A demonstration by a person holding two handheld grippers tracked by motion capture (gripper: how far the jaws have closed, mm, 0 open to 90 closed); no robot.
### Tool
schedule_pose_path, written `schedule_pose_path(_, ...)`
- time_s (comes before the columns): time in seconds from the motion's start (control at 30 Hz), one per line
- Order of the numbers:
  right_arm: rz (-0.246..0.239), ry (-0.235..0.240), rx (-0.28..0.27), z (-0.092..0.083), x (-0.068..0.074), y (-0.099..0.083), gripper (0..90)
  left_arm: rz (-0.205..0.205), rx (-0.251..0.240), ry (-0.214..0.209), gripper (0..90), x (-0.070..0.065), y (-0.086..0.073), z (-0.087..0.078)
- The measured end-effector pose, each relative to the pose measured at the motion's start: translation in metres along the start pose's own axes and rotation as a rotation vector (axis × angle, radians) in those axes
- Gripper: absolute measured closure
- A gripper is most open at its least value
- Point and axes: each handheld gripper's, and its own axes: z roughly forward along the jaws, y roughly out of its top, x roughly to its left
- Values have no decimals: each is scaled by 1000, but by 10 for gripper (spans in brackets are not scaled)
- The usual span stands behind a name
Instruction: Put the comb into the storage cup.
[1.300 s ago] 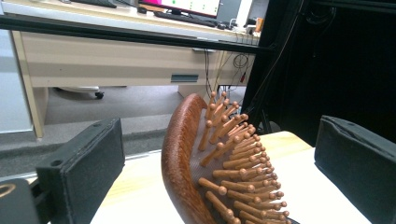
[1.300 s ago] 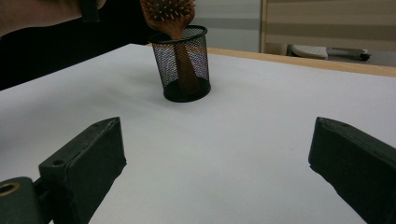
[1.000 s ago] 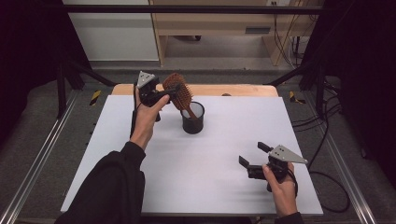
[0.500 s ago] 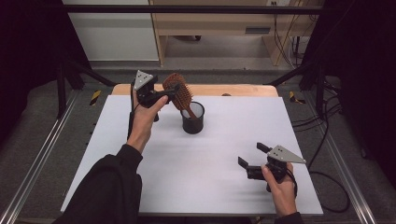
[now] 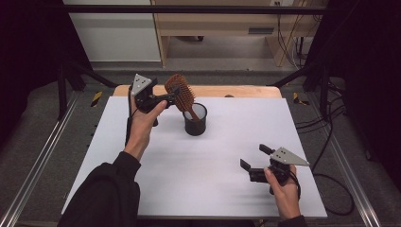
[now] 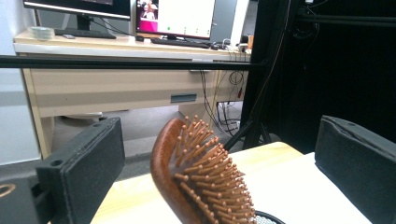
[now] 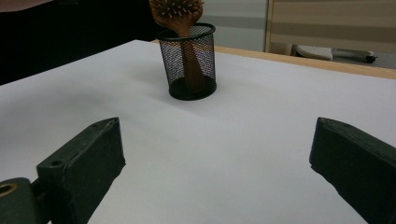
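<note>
I see the reddish-brown wooden hairbrush standing handle-down in the black wire-mesh cup near the far middle of the white-topped desk, its bristled head tilted above the rim; my left gripper is raised at that head, jaws spread wide to either side of it without touching; my right gripper rests low at the near right, well apart from the cup, jaws wide open and holding nothing.

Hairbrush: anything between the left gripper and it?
Nothing visible. In the left gripper view the hairbrush head sits between the left gripper's open jaws, neither pad touching it. Its handle stands in the mesh cup.
</note>
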Motion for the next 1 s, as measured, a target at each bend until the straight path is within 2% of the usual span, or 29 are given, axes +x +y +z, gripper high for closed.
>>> schedule_pose_path(0.3,0,-4,9,1,0,-1,33,-5,-11,4,17,4,3,-18)
schedule_pose_path(0.8,-2,-11,15,1,0,-2,32,30,2,-6,17,-3,1,-20)
schedule_pose_path(1.0,-3,-8,16,2,1,-2,33,32,5,-2,16,-3,-1,-23)
